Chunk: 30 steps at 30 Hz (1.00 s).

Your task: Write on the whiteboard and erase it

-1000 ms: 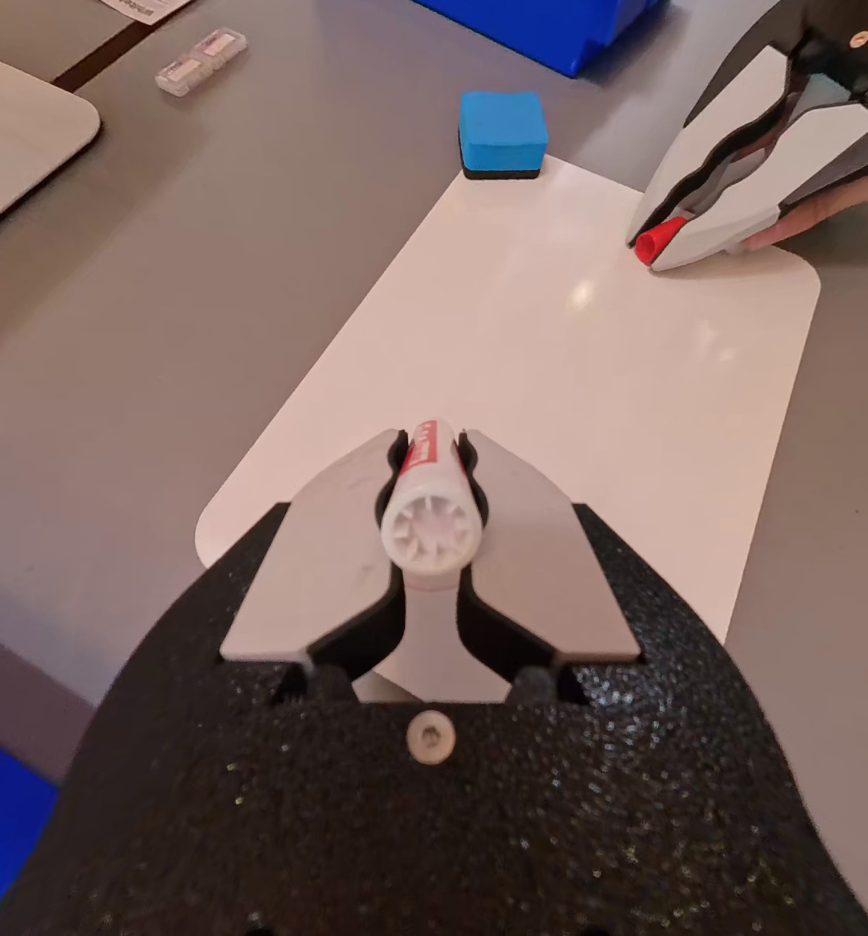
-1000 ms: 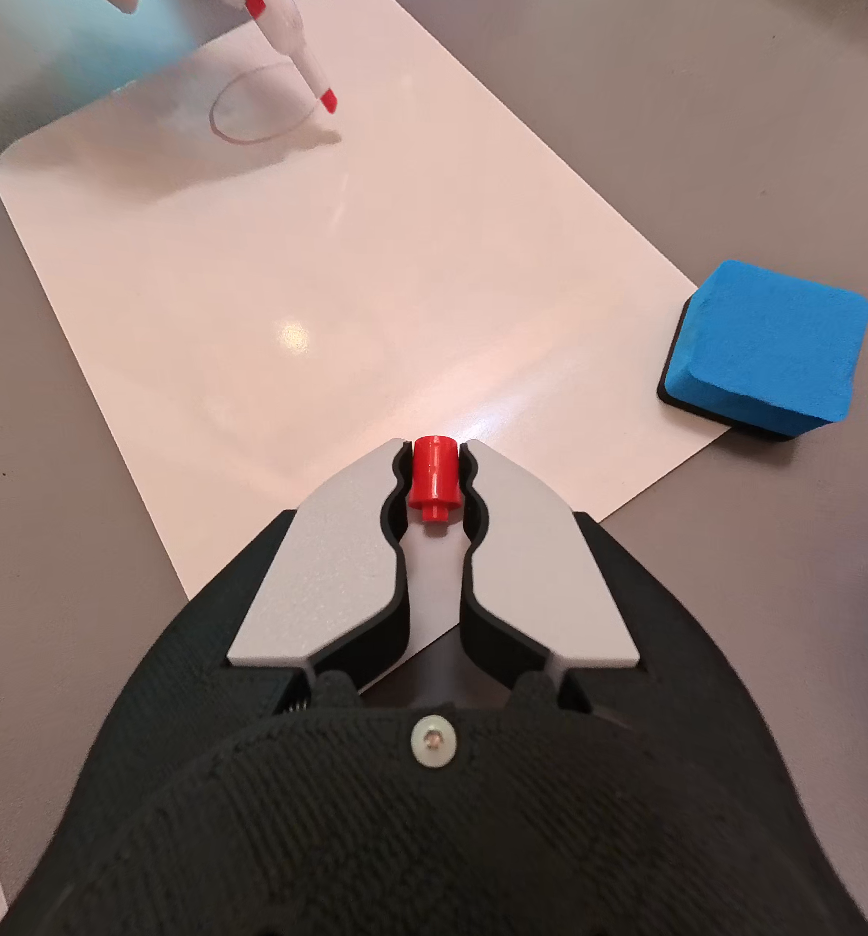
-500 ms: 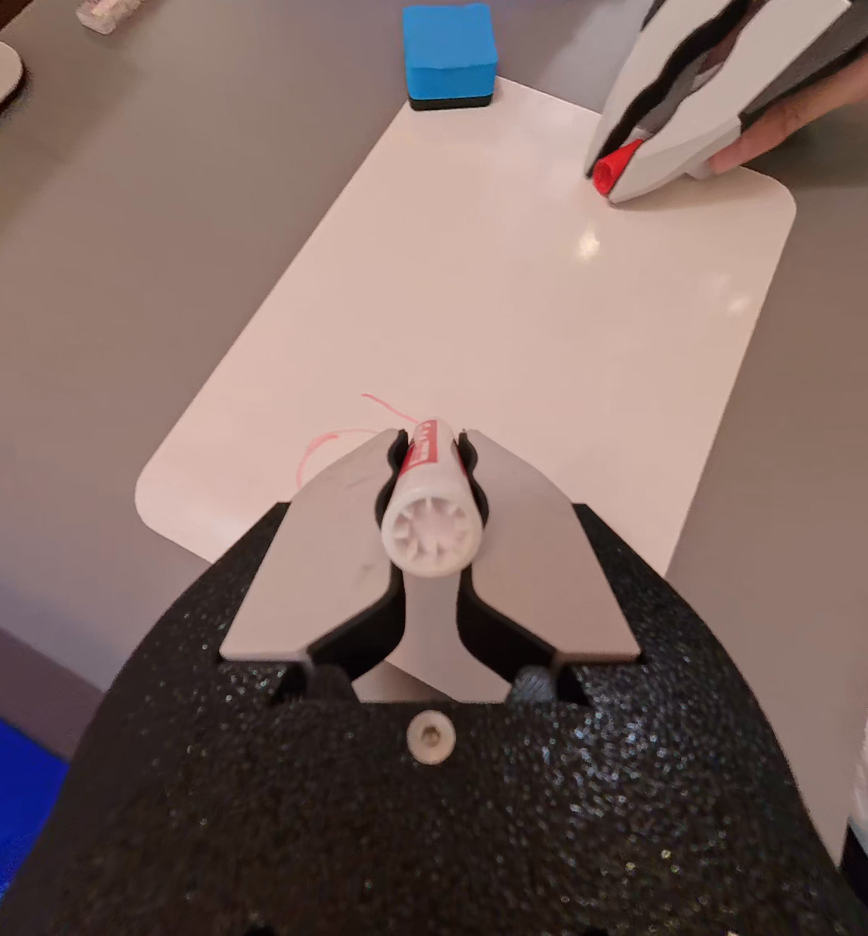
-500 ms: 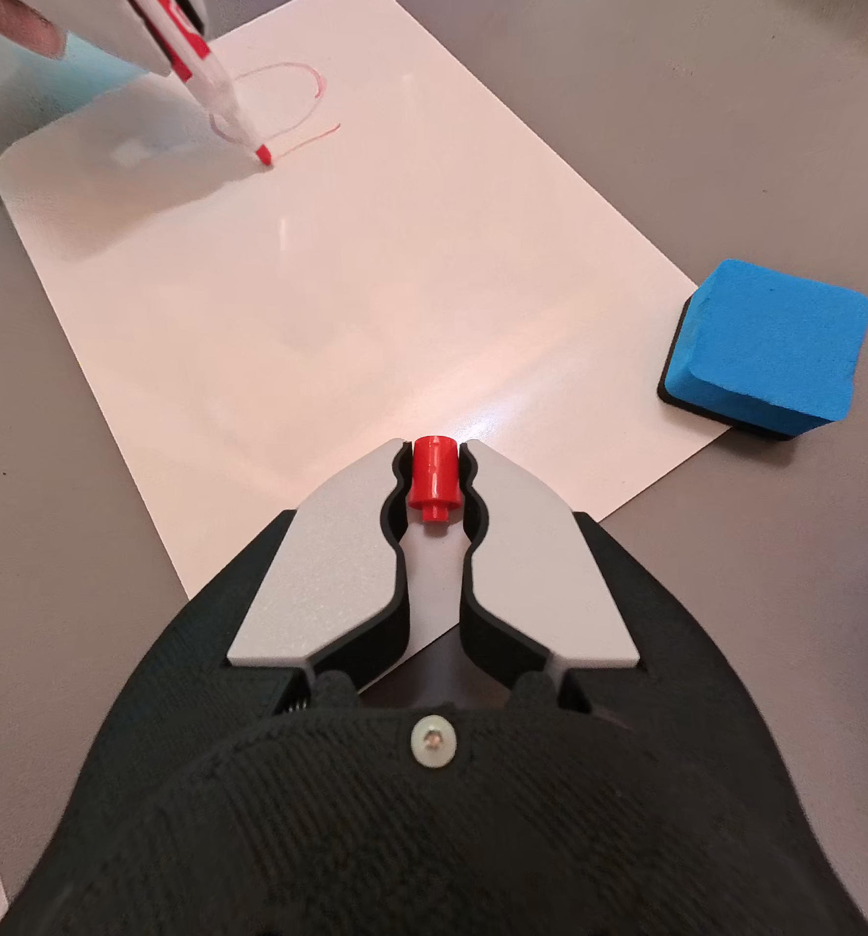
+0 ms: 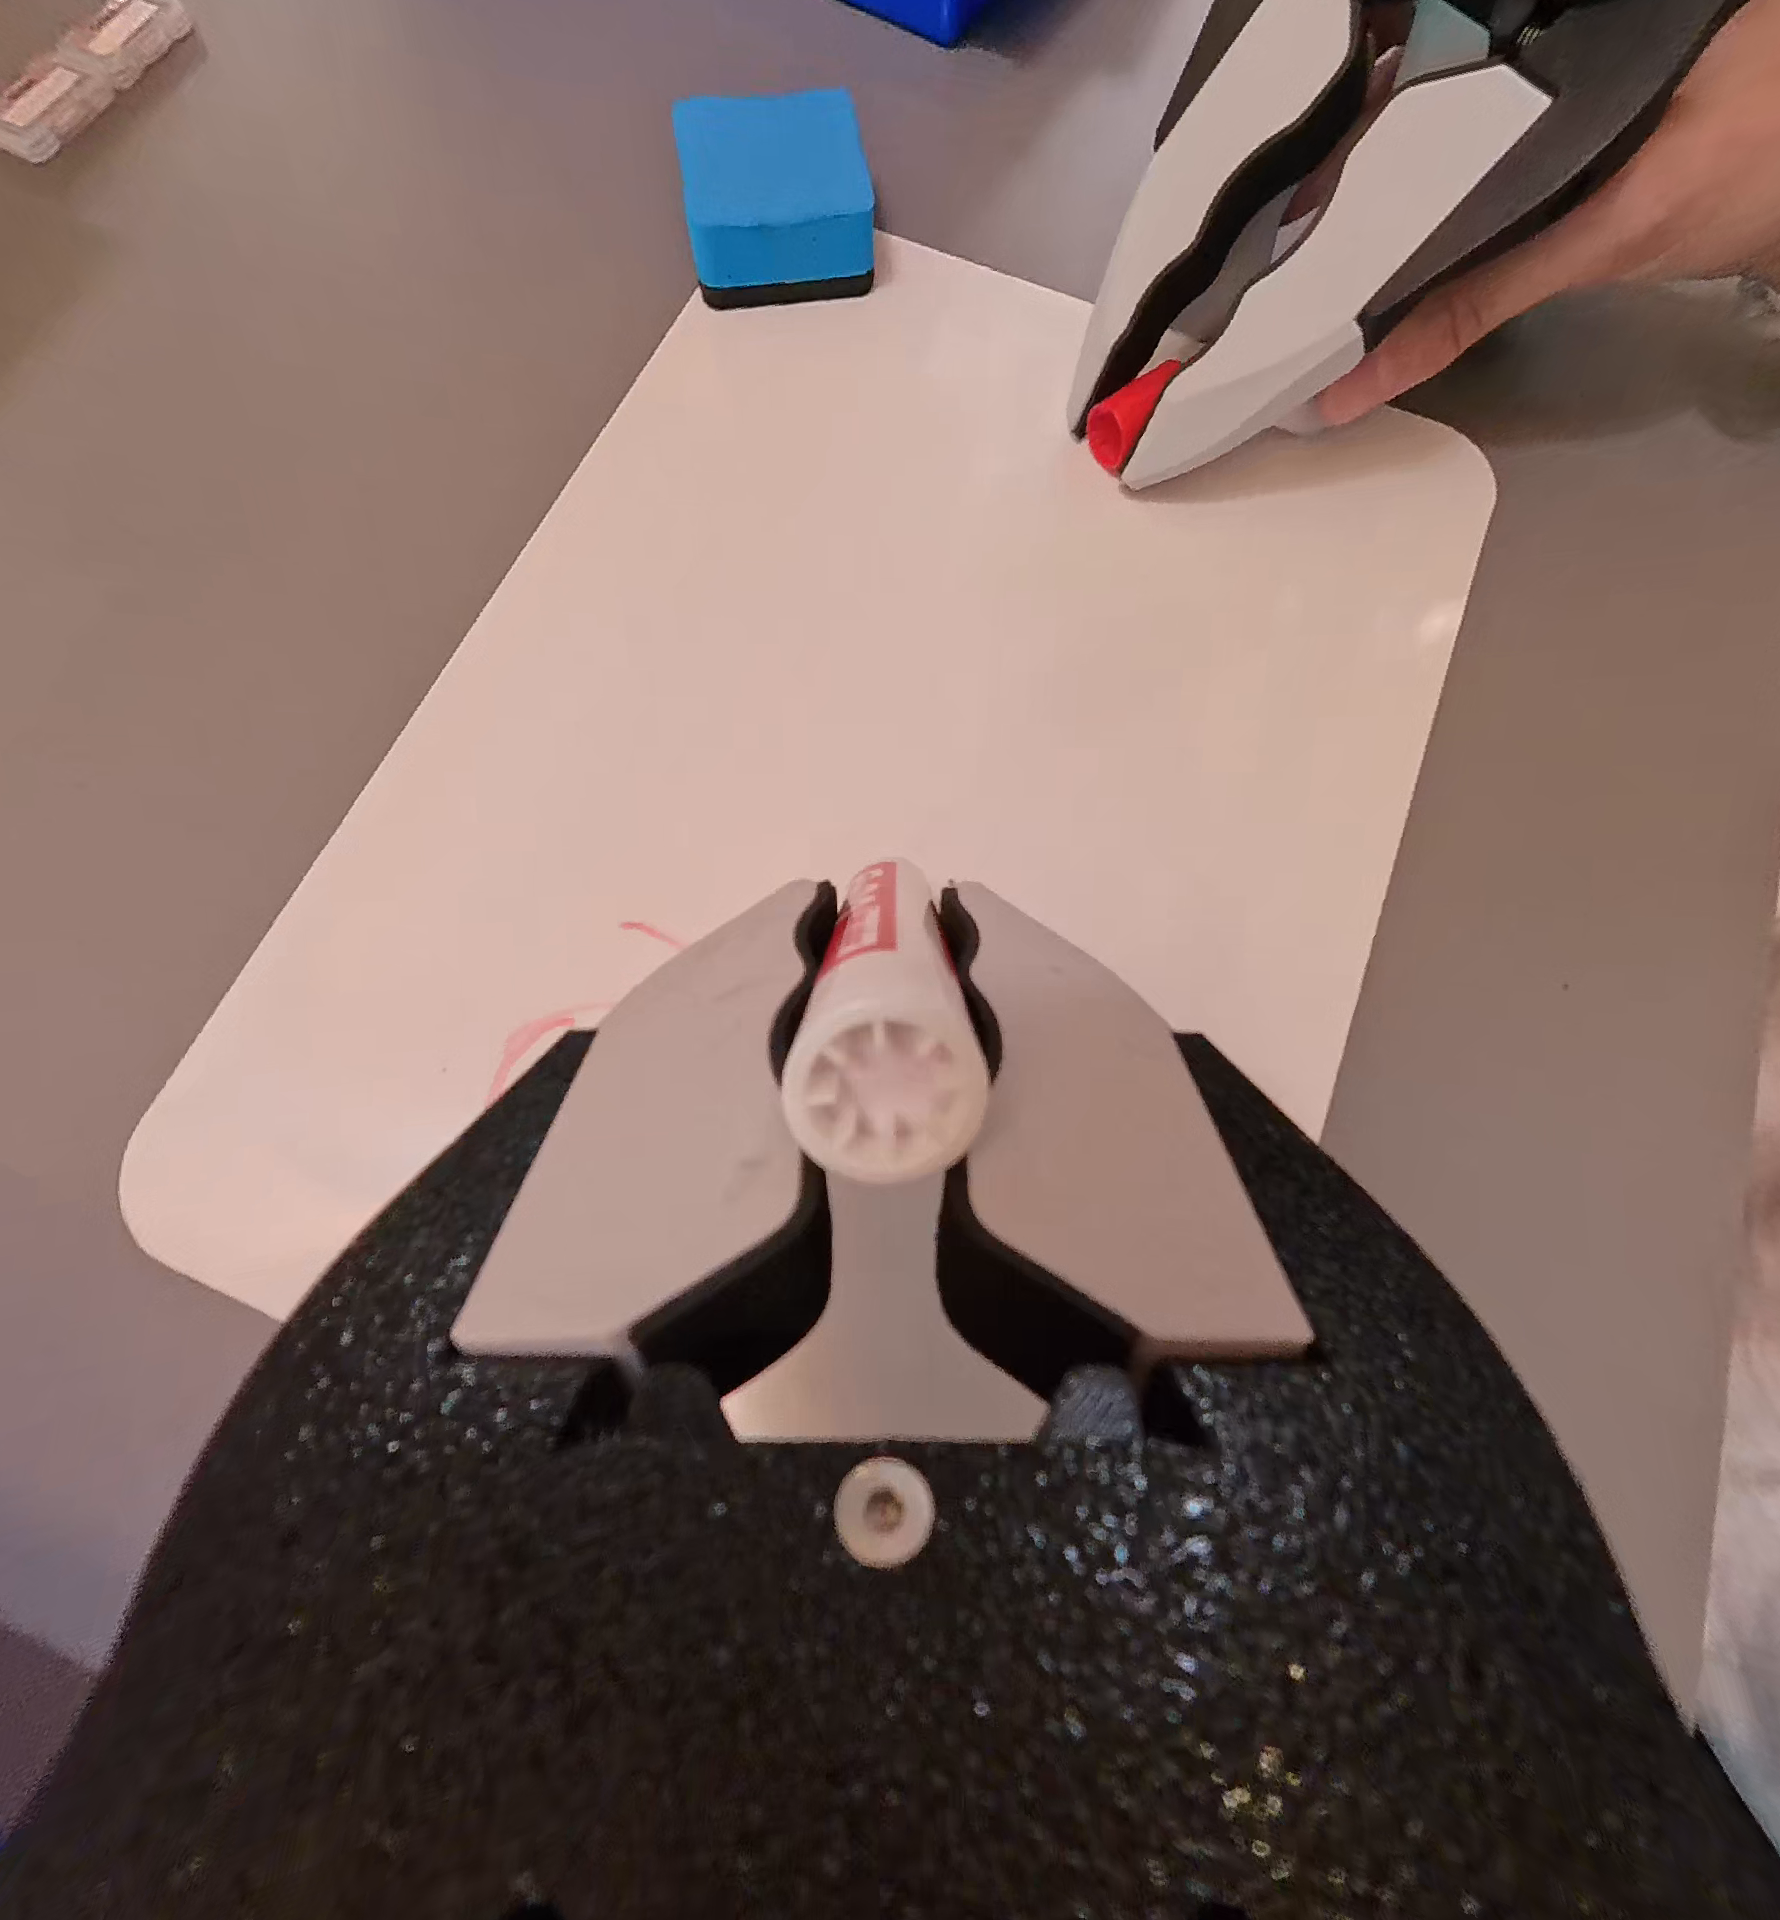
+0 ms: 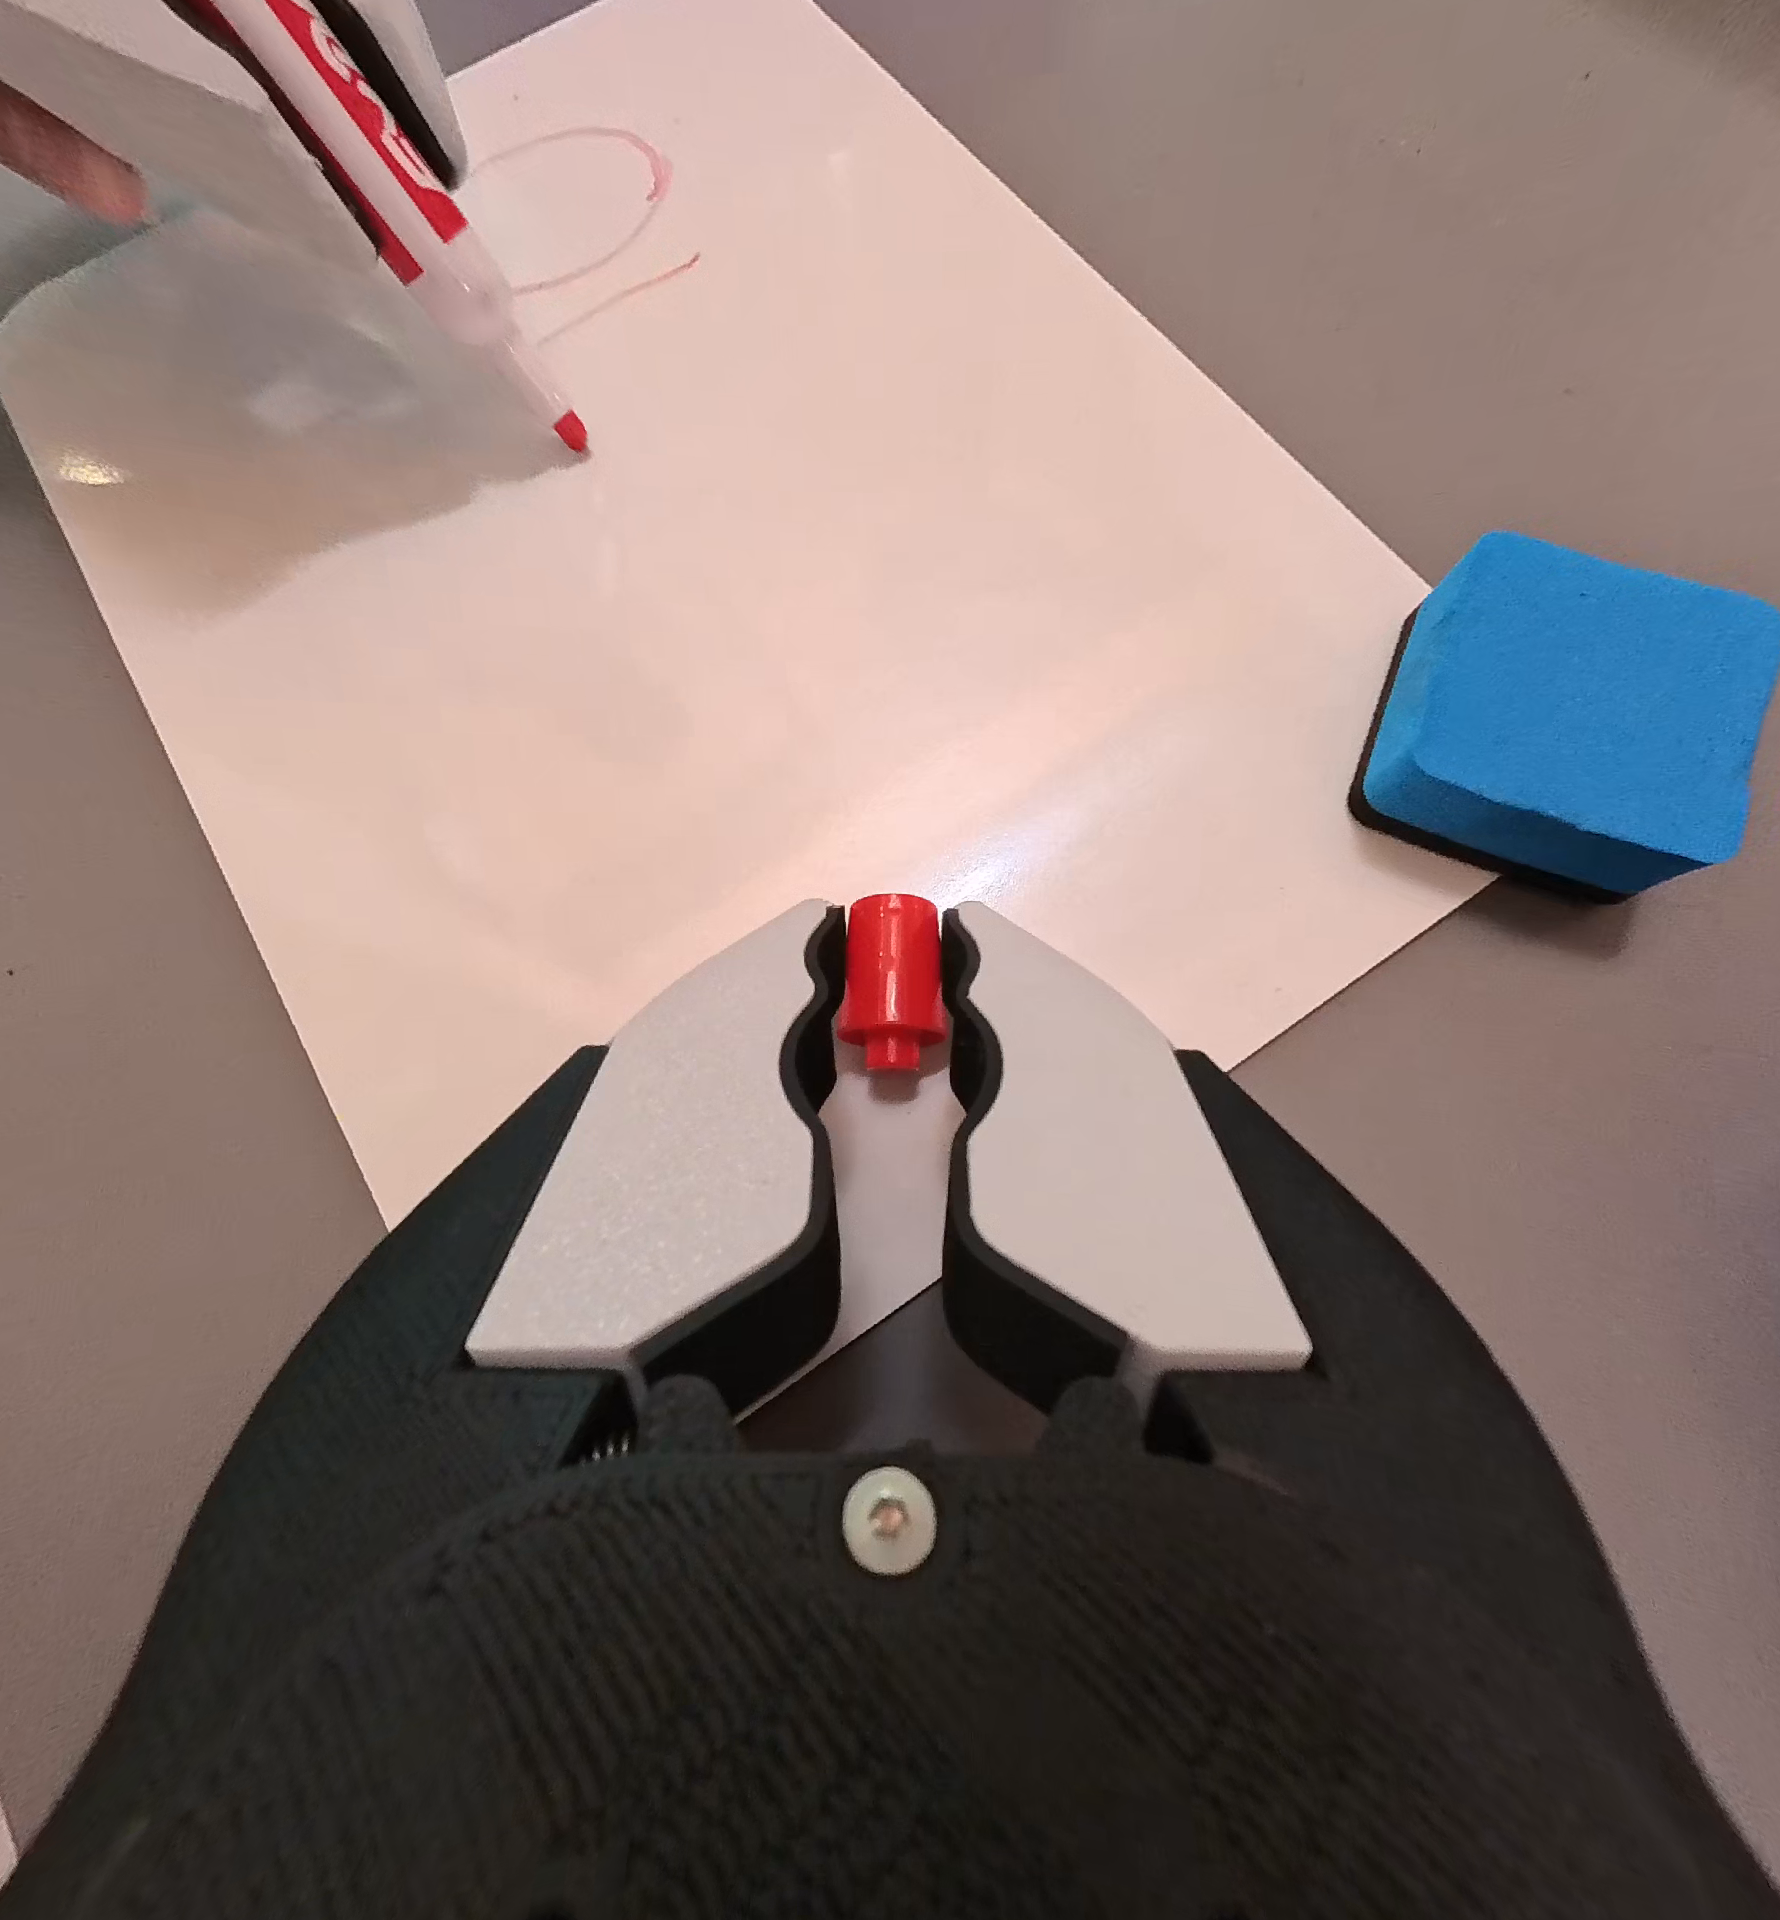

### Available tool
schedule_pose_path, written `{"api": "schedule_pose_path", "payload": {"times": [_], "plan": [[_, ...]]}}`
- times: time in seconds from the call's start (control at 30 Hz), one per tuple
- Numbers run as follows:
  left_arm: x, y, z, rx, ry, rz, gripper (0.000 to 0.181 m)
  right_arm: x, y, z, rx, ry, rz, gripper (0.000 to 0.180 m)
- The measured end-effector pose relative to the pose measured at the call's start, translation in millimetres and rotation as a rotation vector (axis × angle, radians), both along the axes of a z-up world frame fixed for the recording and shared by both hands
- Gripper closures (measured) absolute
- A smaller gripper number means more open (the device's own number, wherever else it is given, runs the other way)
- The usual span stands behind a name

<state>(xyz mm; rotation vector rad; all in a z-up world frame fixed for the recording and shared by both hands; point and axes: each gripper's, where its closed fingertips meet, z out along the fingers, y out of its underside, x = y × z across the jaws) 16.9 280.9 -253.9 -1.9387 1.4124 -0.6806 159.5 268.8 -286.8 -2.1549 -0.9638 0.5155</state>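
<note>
Writing is underway: the left gripper (image 5: 884, 894) clamps the marker (image 6: 418, 229) (1 red loop drawn); the right gripper (image 6: 891, 914) pinches its cap (image 6: 891, 982). Next, likely recapping.

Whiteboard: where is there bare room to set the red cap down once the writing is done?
The whiteboard is bare across its middle, between the red strokes and the right gripper holding the cap. Grey table beyond the eraser is also free. It is crowded at the far corner, where the left gripper holds the marker.
</note>
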Motion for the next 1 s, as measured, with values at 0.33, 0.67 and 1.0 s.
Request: {"api": "schedule_pose_path", "payload": {"times": [0.33,0.67,1.0], "plan": [[-21.0,42.3,19.2,0.041,-0.049,0.127,0.162,-0.1,-0.1,-0.1,0.0,0.0,0.001,0.162],[-26.4,51.2,3.0,0.01,-0.003,0.142,0.162,0.0,-0.1,-0.2,-0.001,0.001,0.001,0.162],[-8.0,50.1,0.0,0.031,0.018,0.098,0.162,0.1,-0.2,-0.3,-0.001,0.001,0.003,0.162]]}}
